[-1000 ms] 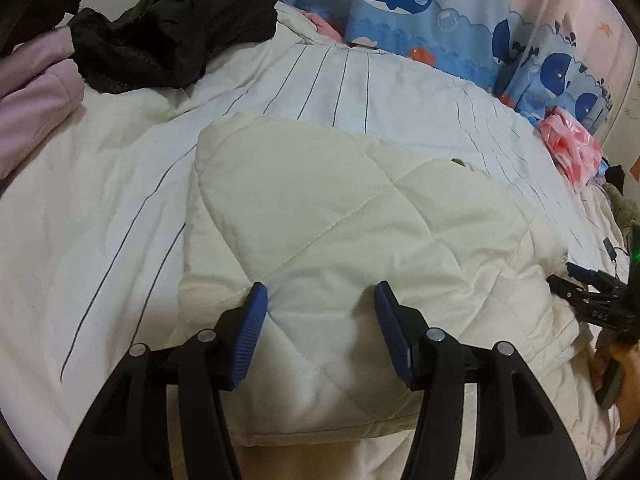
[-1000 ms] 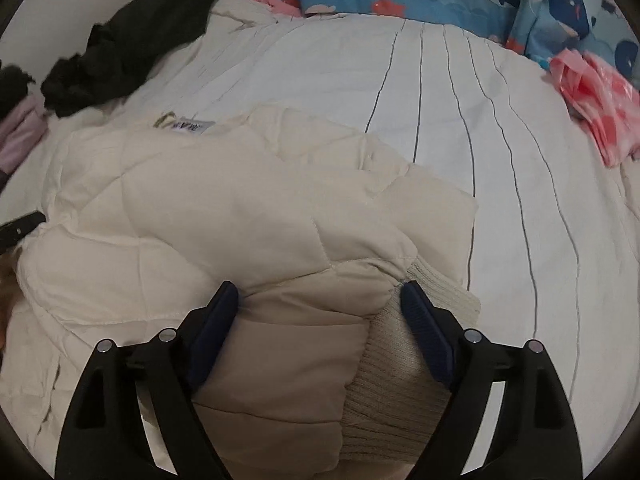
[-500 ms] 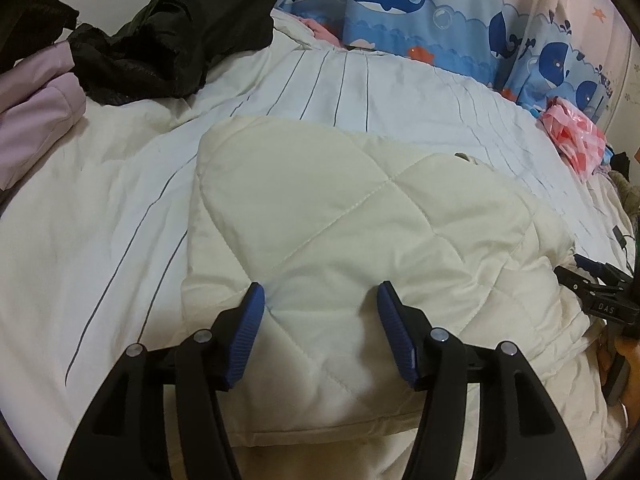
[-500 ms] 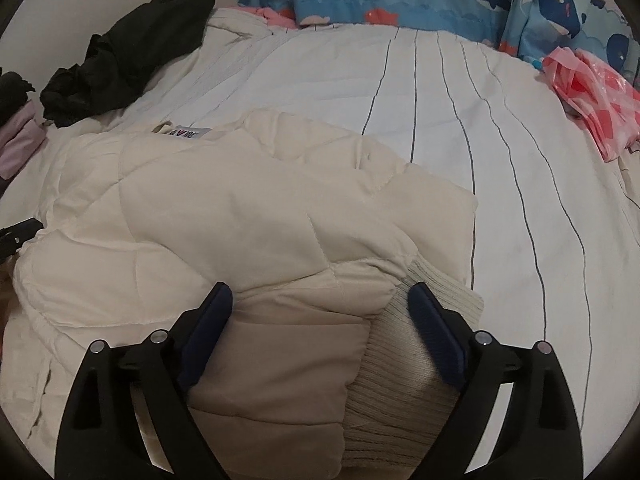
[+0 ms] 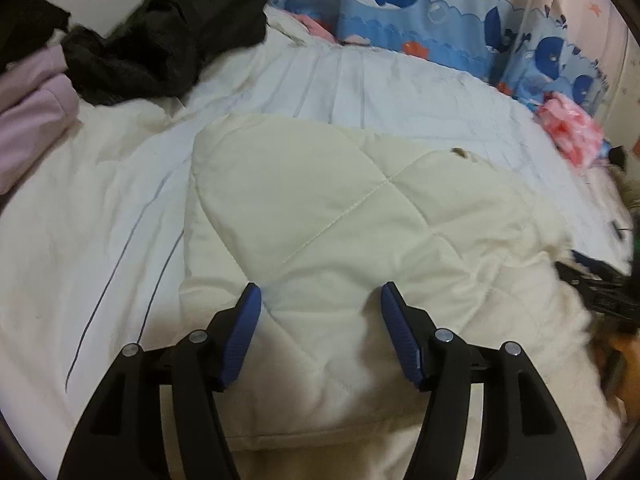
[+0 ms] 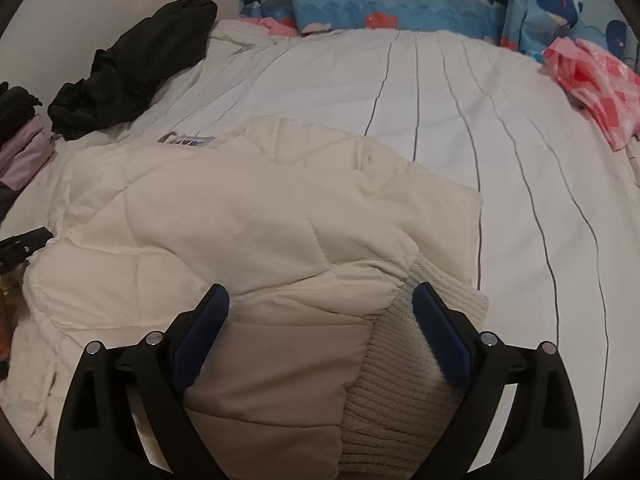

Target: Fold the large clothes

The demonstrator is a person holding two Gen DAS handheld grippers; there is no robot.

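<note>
Folding goes best if both released grippers — left gripper (image 5: pixel 320 300), right gripper (image 6: pixel 320 300) — bite the cream quilted jacket (image 5: pixel 340 216) edges evenly at lower frame.

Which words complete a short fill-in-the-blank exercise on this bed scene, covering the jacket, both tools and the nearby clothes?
1. Both the left tool and the right tool have their blue pads ____, gripping nothing.
2. The cream quilted jacket lies on a white sheet marked with thin dark ____.
3. The ribbed knit cuff lies between the pads of the ____ tool.
4. The crumpled garment beyond the jacket is ____ in colour.

Missing words: open; stripes; right; black
</note>
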